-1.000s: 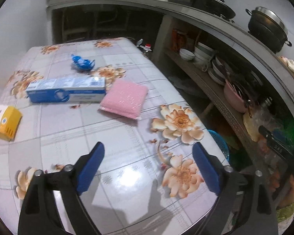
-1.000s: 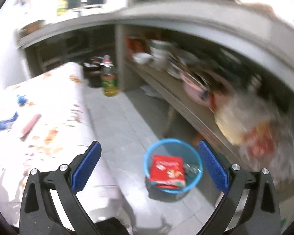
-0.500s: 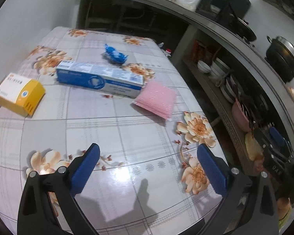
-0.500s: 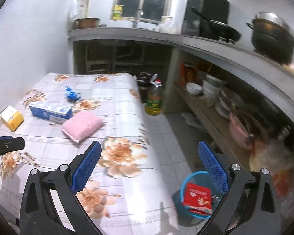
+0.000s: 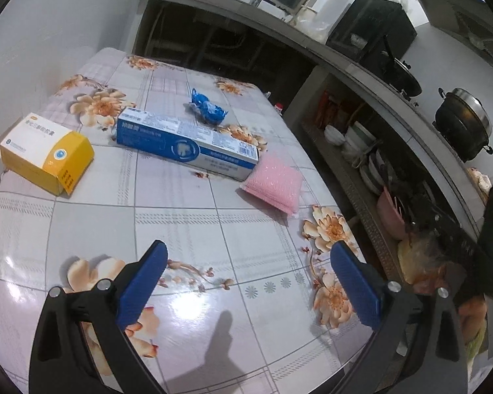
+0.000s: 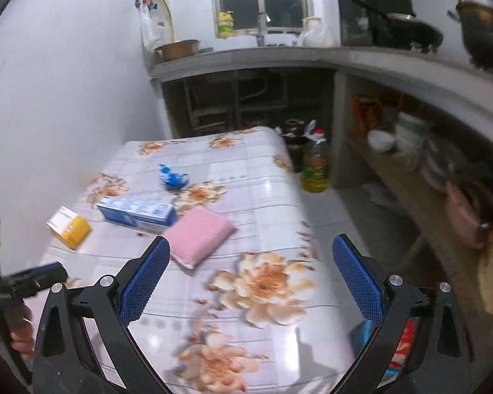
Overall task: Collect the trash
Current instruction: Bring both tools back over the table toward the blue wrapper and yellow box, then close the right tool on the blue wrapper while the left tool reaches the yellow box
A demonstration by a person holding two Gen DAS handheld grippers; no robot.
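Floral-cloth desk (image 5: 194, 216) beside kitchen shelving. Left gripper (image 5: 248, 262) and right gripper (image 6: 251, 259) spread, empty, above near edge. Yellow box (image 5: 46, 152), toothpaste box (image 5: 187, 142), pink sponge (image 5: 274, 187), blue wrapper (image 5: 207, 110) lie farther back.

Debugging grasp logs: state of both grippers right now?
Left gripper: open, holding nothing, over the table.
Right gripper: open, holding nothing.
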